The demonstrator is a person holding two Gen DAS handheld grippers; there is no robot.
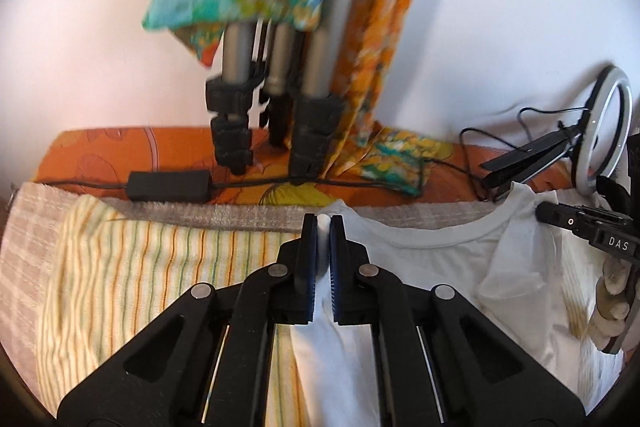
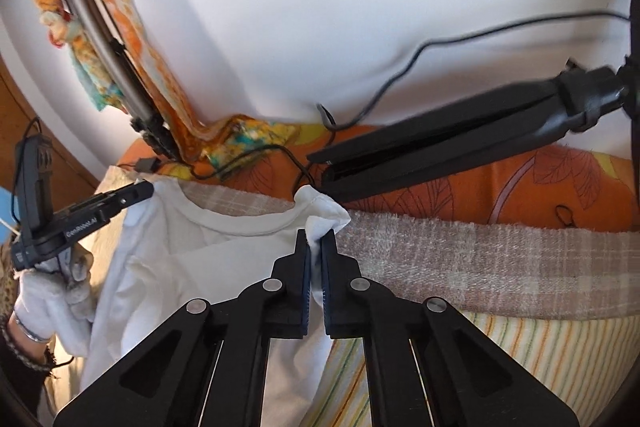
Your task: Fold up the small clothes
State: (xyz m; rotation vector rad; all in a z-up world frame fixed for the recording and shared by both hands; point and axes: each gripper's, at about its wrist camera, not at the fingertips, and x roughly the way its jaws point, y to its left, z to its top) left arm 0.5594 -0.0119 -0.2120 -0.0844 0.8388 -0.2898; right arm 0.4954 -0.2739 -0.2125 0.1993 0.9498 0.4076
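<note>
Both claws are being held clamped on the white shirt (image 1: 420,239), one per shoulder corner, at its far edge.

Left claw (image 1: 323,227): jaws together, a pinch of white cloth is being squeezed between the pads, cloth showing above and below them. Right claw (image 2: 316,241): same state, jaws together on a bunched corner that is sticking out past the tips.

Shirt position: it is being kept spread on the striped sheet (image 1: 132,267) of what looks like a bed, collar (image 2: 240,225) at the far side, body running toward the near edge under both claws. The beige towel (image 2: 460,255) is lying just beyond the collar, with tripod legs (image 1: 312,131) and cables well beyond that on the orange cover (image 1: 100,155).

Key relation: the collar line is being spanned left to right between the two claws, so the shirt's long axis is running far to near, square to that line. Each claw is sitting right on its own corner; neither is nearer to the other's side. In the right view the left claw (image 2: 136,193) is seen at the opposite shoulder, gloved hand (image 2: 52,299) behind it.

Judgement: a fold along the long axis is probably being set up; the corners would need to be carried together, or toward the hem, with the collar line kept taut. Risk: thin pinch, cloth slipping out.
</note>
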